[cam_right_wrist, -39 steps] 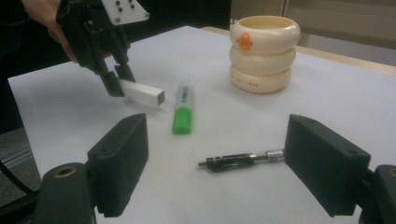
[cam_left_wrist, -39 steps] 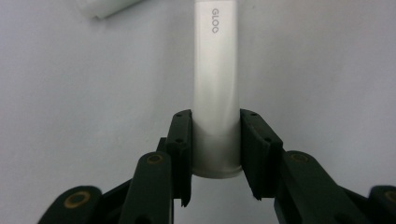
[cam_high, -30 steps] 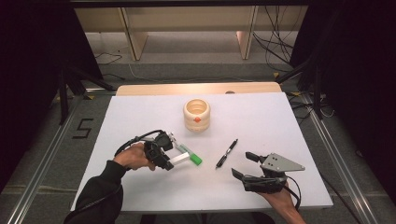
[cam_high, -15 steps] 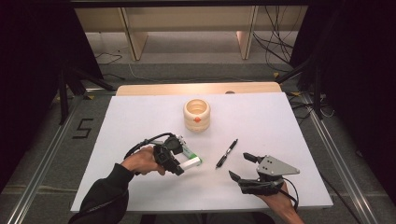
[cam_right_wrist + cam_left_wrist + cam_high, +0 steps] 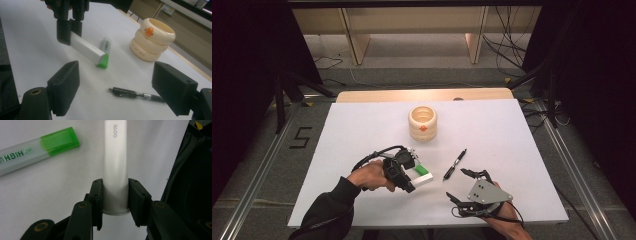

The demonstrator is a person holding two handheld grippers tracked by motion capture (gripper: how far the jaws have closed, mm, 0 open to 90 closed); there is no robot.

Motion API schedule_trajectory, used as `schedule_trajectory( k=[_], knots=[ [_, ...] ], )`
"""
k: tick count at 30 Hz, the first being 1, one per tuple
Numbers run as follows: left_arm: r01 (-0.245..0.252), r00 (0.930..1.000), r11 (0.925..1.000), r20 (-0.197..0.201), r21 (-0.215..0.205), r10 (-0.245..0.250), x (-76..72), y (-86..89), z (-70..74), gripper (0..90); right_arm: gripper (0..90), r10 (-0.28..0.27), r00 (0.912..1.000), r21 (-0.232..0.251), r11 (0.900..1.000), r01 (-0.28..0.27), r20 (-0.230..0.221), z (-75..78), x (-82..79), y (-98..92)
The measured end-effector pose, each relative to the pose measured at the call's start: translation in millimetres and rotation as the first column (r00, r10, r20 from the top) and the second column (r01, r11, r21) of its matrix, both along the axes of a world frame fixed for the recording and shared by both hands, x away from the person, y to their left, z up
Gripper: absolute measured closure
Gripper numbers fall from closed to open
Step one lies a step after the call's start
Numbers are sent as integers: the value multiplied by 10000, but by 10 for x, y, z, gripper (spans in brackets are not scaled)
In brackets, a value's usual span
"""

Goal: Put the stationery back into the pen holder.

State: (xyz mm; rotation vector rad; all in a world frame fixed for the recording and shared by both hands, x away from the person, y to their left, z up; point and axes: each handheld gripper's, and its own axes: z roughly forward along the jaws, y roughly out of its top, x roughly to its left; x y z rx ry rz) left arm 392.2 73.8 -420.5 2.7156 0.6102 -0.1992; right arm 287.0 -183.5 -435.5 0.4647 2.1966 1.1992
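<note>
1. High view: the left claw [image 5: 414,172] sits toward the near-left part of the white surface [image 5: 362,130], clamped on a white glue stick [image 5: 424,178].
2. Left gripper view: the glue stick [image 5: 115,167] runs straight out from between the two jaws, its base end pinched by both pads, above the surface.
3. A green-capped highlighter [image 5: 37,148] lies on the surface just beside the held stick.
4. The right claw [image 5: 464,185] hovers near the surface's near edge, jaws spread wide and holding nothing.
5. A black pen [image 5: 136,94] lies just ahead of the right claw, between its jaws in the right gripper view.
6. A cream ringed cup [image 5: 422,122] stands at mid-surface, well apart.
</note>
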Motion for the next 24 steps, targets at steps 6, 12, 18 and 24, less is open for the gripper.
schedule_trajectory(
  k=[6,12,18,24],
  knots=[
    [46,9999,10000,99,-36,-46,-28,-37,32,664,238,197,9972,-1108,9938,-116,725,-40,-41,118],
    [176,9998,9998,103,-19,-176,-58,-88,47,664,248,737,9826,-2174,9754,-355,1704,-70,-91,307],
    [435,9989,9991,200,-2,-434,-95,-156,110,664,257,1064,9690,-3040,9520,-346,2228,-120,-135,439],
    [512,9985,9987,217,-49,-511,-116,-207,122,664,290,1538,9403,-4261,9046,-103,3037,-197,-177,584]
  ],
)
